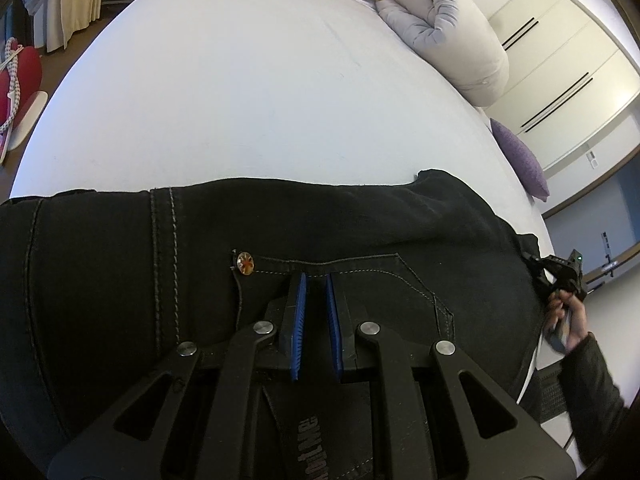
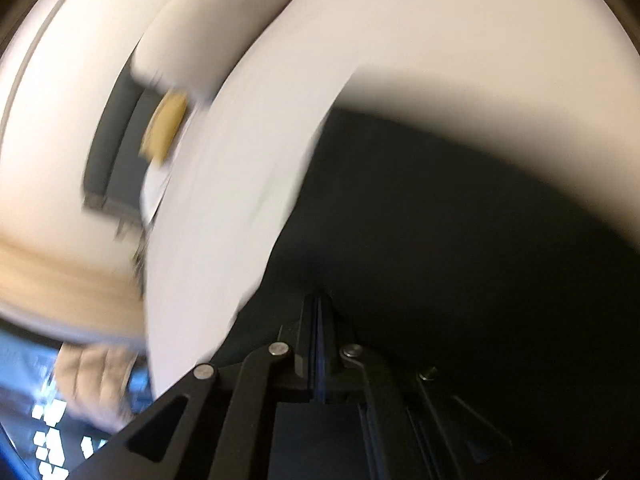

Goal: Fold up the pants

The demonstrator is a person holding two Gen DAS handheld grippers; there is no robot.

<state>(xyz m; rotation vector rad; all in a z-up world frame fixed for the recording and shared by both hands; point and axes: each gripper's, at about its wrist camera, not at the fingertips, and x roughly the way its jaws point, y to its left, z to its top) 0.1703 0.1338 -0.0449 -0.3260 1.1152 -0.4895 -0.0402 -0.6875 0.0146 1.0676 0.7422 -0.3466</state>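
Left fingers (image 1: 316, 280) narrowly parted over pants (image 1: 120, 280) | right fingers (image 2: 320, 304) pinching pants | label text unreadable

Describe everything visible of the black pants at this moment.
The black pants look like denim, with pale contrast stitching, a coppery rivet at a pocket corner and an inside label with printed letters near the waistband. They lie spread across the white bed. The left gripper sits on the pocket area, jaws slightly apart. The right gripper is shut on the fabric at one edge; that view is blurred.
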